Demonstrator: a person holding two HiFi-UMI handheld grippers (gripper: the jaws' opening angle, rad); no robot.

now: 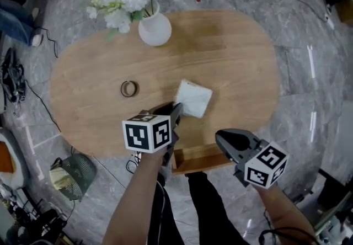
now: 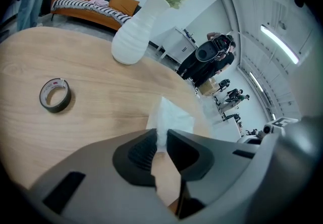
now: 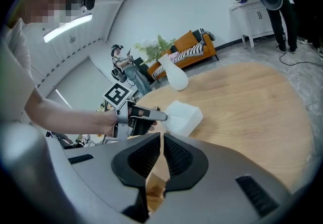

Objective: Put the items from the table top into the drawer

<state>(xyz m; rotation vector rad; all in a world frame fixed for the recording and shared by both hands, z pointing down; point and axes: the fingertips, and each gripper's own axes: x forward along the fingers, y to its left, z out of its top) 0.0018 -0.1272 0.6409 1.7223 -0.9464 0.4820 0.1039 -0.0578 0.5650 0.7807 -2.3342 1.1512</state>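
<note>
A roll of tape [image 1: 128,89] lies flat towards the left of the oval wooden tabletop [image 1: 237,62], untouched, with a vase [image 1: 154,28] of white flowers beyond it.

Just right of the tape, the left hand-held gripper [image 1: 177,108] slants down at the near-left corner of a white packet [image 1: 194,98]. Its jaws are drawn close around that thin edge and appear to pinch it. This is likely the grip for lifting the packet off.

The packet lies flat near the middle of the tabletop, close to the near edge. It is almost square and sits slightly askew. Its marginally longer side runs from far-left to near-right, and one corner points at the person.

Under the near edge, a wooden drawer [image 1: 201,158] stands pulled out, ready to take things.

Further right, the right hand-held gripper [image 1: 220,138] hangs over the drawer. Its jaws are nearly together and empty, probably waiting.
</note>
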